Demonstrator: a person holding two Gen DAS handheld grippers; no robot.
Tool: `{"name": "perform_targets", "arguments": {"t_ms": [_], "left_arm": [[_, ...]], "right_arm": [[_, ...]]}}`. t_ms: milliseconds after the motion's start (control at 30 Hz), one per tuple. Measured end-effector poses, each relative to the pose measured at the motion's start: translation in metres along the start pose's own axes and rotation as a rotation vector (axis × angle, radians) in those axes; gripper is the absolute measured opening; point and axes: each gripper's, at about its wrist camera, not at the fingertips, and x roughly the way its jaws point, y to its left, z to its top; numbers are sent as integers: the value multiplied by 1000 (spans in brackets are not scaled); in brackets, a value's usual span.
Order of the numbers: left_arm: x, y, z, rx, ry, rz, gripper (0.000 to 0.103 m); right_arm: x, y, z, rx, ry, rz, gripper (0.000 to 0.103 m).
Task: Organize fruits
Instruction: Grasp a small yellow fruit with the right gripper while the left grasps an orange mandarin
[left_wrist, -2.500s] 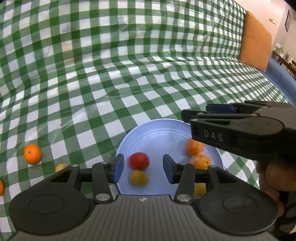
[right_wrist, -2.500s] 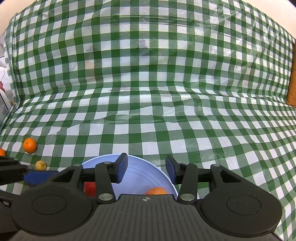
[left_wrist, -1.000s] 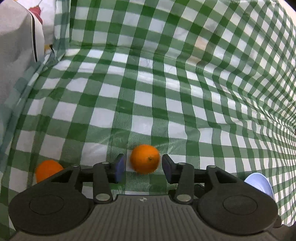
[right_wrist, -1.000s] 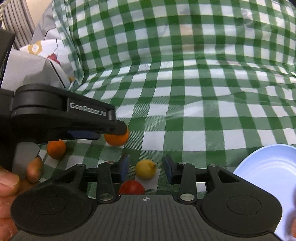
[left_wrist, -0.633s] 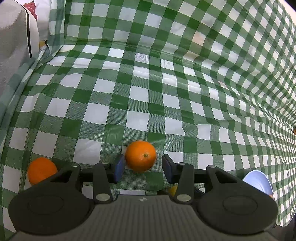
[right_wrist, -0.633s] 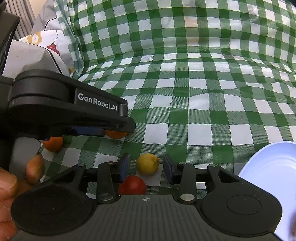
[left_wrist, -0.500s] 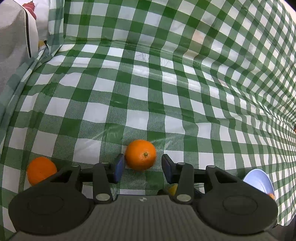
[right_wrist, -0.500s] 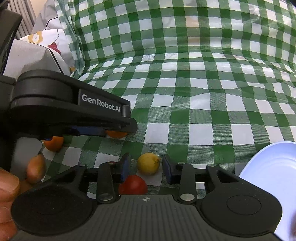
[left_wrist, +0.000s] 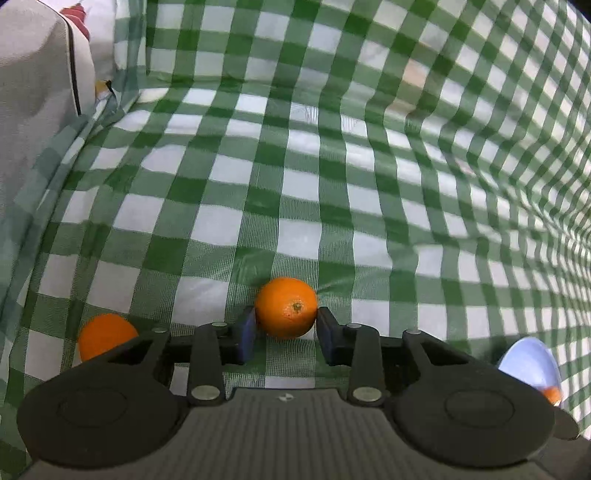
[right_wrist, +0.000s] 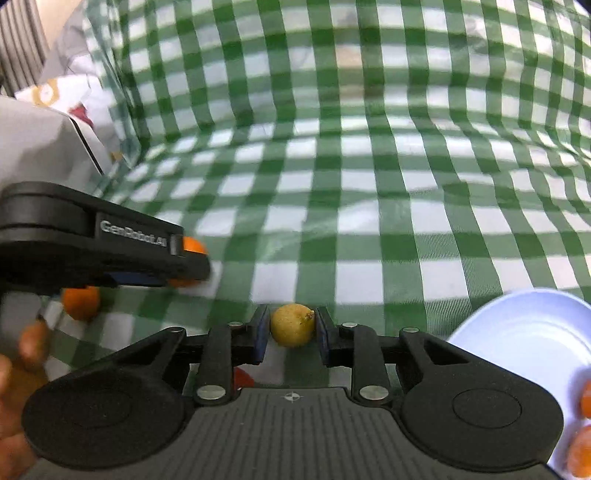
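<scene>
While L gripper (left_wrist: 285, 325) clamps orange (left_wrist: 286, 307), R gripper (right_wrist: 291, 330) pinches lemon (right_wrist: 291, 325).

A home, by the look of it: a green-and-white checked cloth (left_wrist: 295, 192) is draped over a soft, sagging surface and up its back, and patterned fabric (right_wrist: 70, 92) lies at the far left, with grey pleated folds beyond.

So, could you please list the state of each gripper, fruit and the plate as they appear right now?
left gripper: shut on the orange
right gripper: shut on the yellow fruit
second orange: loose on the checked cloth, beside the left gripper
red fruit: on the cloth, mostly hidden under the right gripper
blue plate: holds orange fruits at its edge
</scene>
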Motion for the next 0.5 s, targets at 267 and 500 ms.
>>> {"name": "perform_targets", "arguments": {"t_ms": [267, 500], "left_arm": [[1, -3, -2, 22, -14, 18, 39], [2, -3, -2, 24, -14, 18, 39]], "right_arm": [[1, 2, -3, -13, 11, -1, 28], [1, 5, -4, -12, 10, -4, 28]]}}
